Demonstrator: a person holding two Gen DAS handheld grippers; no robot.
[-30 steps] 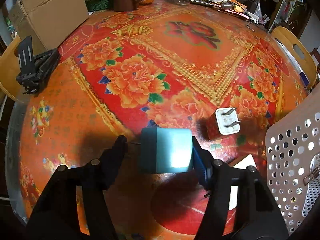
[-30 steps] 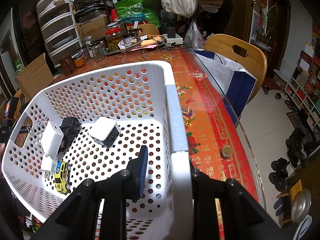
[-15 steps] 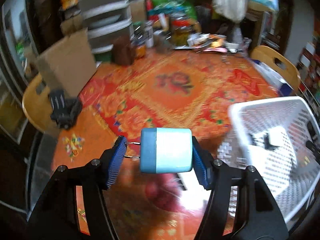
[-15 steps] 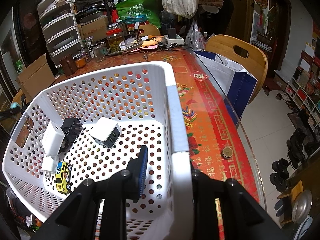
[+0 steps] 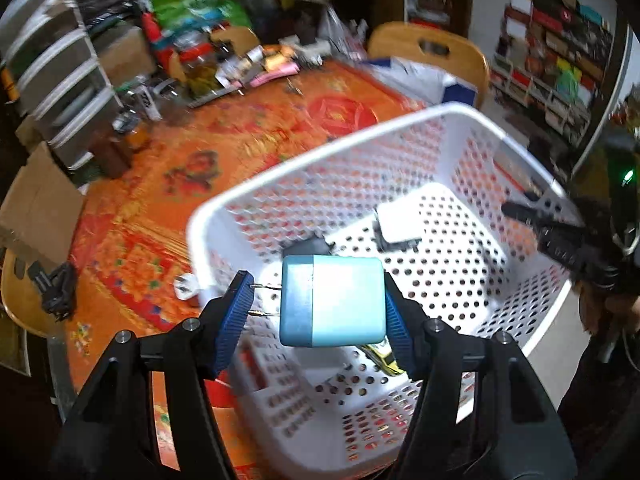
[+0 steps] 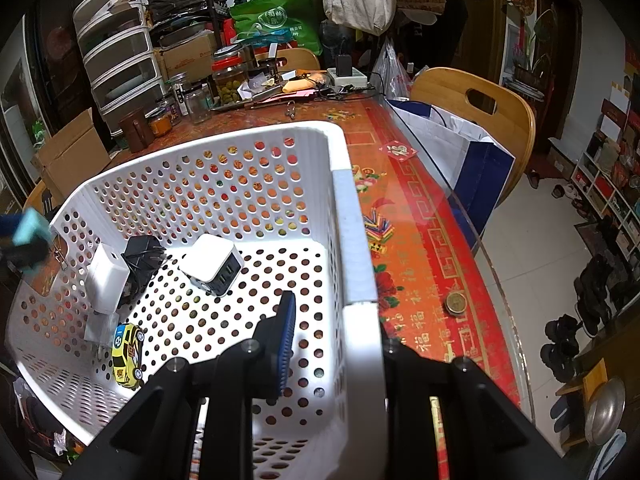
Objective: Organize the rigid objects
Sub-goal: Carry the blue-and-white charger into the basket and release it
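A: Charger look?
B: Teal charger (image 5: 332, 301), two-tone, prongs at 9 o'clock, clamped half-wide in left gripper (image 5: 316, 312).
A: Change?
B: Lifted off the table, now above white basket (image 5: 320, 152). Right gripper (image 6: 336, 344) stays pinched tight on basket wall.

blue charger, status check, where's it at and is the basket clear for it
Left gripper shut on blue charger, above white basket. Right gripper shut on basket wall. Chargers and yellow toy car on basket floor; open floor remains.
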